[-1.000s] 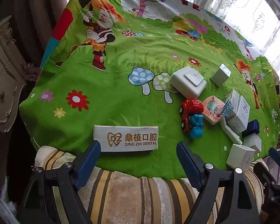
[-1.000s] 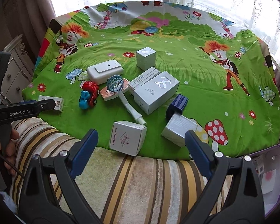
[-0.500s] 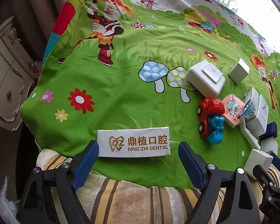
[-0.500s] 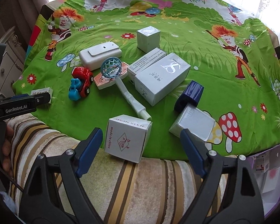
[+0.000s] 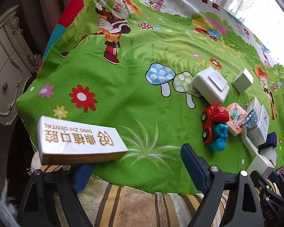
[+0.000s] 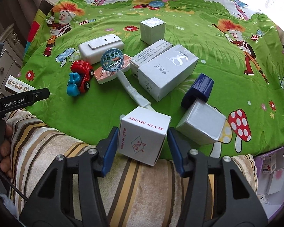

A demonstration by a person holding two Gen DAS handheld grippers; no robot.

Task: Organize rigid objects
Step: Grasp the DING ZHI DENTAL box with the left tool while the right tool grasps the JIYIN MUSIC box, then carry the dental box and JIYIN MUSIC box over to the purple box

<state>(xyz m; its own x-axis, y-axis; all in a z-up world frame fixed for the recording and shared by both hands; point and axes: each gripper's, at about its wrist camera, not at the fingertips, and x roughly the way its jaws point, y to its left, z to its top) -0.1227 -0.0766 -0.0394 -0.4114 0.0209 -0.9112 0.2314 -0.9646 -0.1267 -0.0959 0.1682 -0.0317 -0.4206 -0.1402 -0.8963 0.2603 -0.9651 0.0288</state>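
My small white box, the one printed in red, sits tilted at the near edge of the green cartoon cloth, half over the striped cushion; my right claw points steeply down at it with a blue pad on each side, the jaws closing in; the left pad looks to touch the box's side, the right pad sits just beside the other side, and I cannot tell whether it presses yet. A white toy handle runs from behind the box up to a blue net hoop; a grey box lies tilted just to the right, a dark blue case behind it.

On my other side the long dental box is tipped up over the left pad of my left claw, its lettering upside down to me, the near end hiding the pad's tip; this claw also aims steeply down and stands wide, its right pad well clear of the box. The person's fingers wrap that claw's handle; a red and blue toy car rests further right on the cloth.
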